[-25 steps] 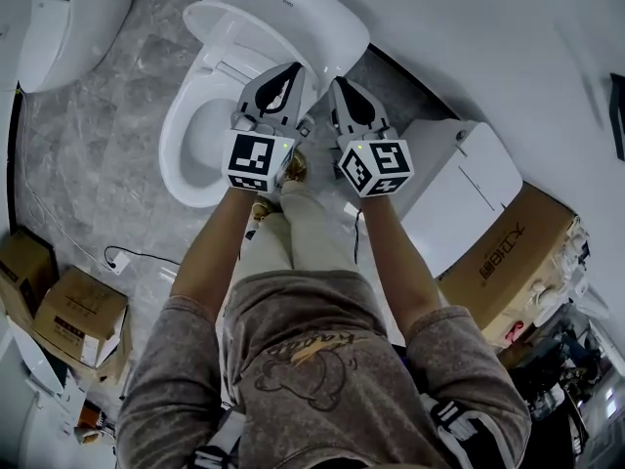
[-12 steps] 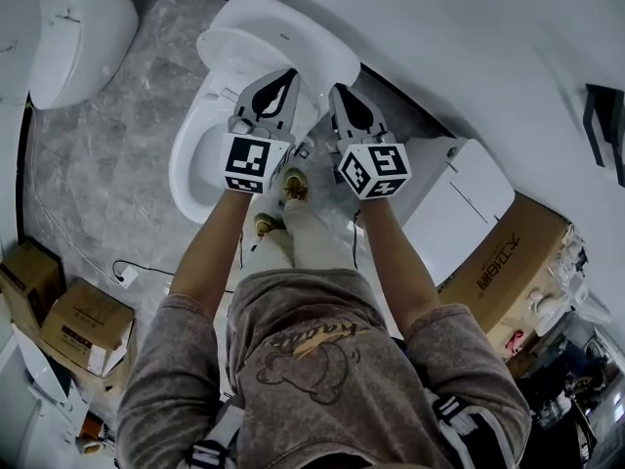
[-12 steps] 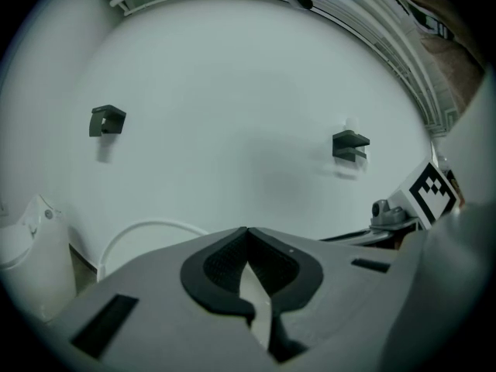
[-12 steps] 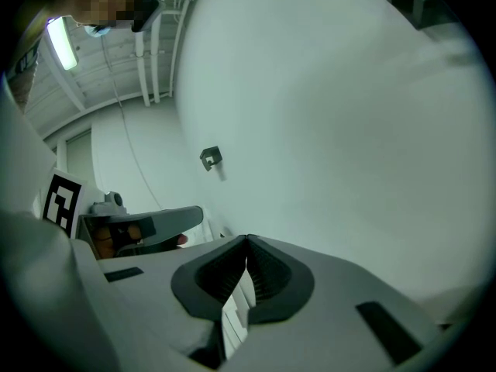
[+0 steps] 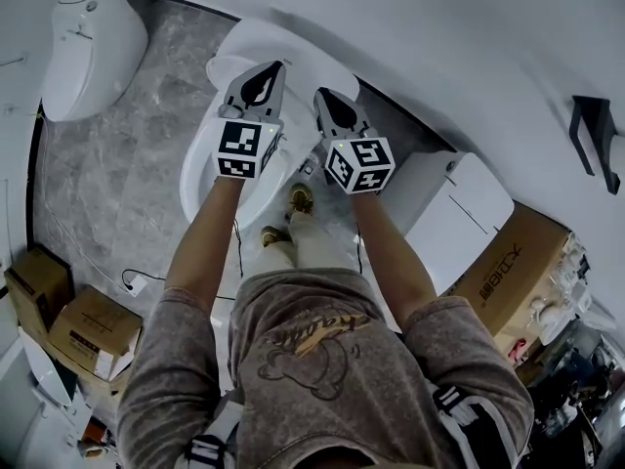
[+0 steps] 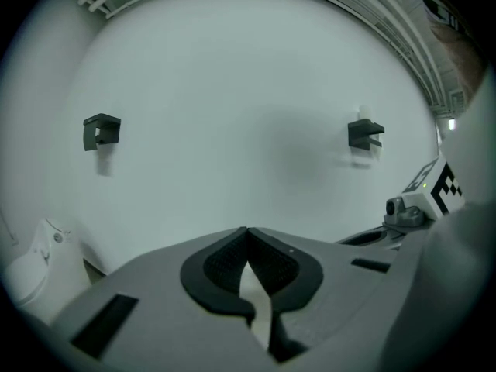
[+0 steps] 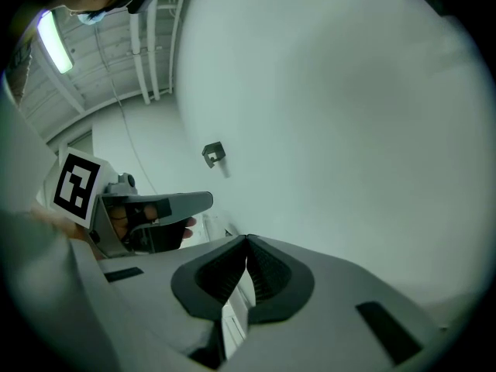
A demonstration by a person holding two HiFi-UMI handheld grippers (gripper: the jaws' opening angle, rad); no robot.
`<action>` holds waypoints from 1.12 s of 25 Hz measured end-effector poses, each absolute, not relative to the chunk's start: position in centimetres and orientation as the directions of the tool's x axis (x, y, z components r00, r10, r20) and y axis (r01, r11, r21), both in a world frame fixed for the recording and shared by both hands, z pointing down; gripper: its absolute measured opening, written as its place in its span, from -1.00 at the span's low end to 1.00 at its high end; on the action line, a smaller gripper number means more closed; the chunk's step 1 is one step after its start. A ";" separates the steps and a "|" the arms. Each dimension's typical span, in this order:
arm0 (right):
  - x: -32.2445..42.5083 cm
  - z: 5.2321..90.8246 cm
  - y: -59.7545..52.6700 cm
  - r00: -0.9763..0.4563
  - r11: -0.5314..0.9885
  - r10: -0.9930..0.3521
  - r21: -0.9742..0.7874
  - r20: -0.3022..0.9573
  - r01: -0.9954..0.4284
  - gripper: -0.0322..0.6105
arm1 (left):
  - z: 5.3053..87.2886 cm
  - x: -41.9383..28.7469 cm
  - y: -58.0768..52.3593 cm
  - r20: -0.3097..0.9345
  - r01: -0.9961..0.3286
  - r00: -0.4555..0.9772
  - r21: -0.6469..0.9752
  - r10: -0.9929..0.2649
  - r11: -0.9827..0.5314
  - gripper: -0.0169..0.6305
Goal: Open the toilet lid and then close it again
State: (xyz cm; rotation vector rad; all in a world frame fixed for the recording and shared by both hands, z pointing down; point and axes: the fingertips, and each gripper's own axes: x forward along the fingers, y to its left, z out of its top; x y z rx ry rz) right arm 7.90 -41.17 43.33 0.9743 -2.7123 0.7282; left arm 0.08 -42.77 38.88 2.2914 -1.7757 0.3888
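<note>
White lid (image 5: 298, 52) stands raised against the wall at the floor's far edge. Left tool (image 5: 271, 68) and right tool (image 5: 322, 98) hover before it, jaws together, holding nothing. Closing seems next: tip its top edge forward, then lower it gently.

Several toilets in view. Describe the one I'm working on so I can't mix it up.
Along the white wall, straight ahead of the person's feet, one toilet sits under the left claw and right claw. Its lid is raised and its bowl shows; the rounded toilet on its left and the boxy toilet on its right are shut.
</note>
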 end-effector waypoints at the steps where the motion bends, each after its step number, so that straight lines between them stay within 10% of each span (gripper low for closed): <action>1: 7.6 43.5 -41.1 -0.776 0.669 -0.547 -0.394 0.315 -0.631 -0.82 | 39.2 -0.1 -42.7 0.352 -0.968 0.236 0.002 -0.906 -0.251 -0.92; 28: 4.8 43.3 -37.1 -0.717 0.623 -0.599 -0.356 0.355 -0.697 -0.82 | 41.9 -1.7 -38.0 0.585 -0.919 0.333 0.026 -0.740 -0.393 -0.92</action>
